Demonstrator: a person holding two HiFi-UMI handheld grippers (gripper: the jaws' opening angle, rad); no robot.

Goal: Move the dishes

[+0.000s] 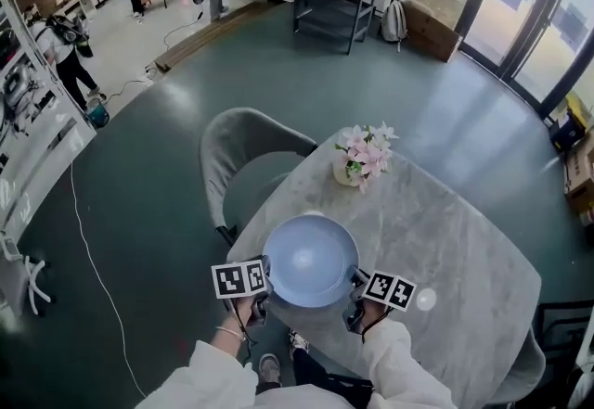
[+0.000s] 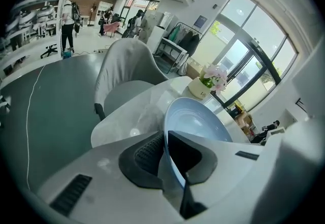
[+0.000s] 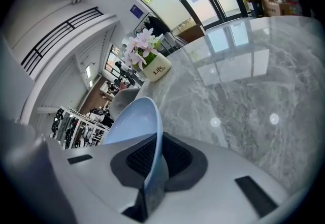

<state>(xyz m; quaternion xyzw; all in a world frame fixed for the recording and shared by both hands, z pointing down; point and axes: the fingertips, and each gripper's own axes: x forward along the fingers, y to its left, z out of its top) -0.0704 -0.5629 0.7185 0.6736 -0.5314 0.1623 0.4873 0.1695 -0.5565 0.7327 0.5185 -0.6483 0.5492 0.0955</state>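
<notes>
The grey marbled worktop (image 1: 445, 240) fills the lower right of the head view. A grey chair (image 1: 243, 157) is tucked against its far left edge. A pale blue bowl (image 1: 311, 261) is at the worktop's near edge, right in front of the person, gripped from 2 opposite sides. Whether its base touches the stone or hangs just clear of it cannot be told. The left tool (image 2: 165, 139) has its 2 jaws closed on the bowl's left rim, 1 pad inside the wall and 1 outside. The right tool (image 3: 158, 141) pinches the right rim the same way, with its jaws narrowed to the thickness of the wall. Beyond the bowl, apart from it, stands a small cream flower pot (image 1: 357, 161) with pink blooms.
</notes>
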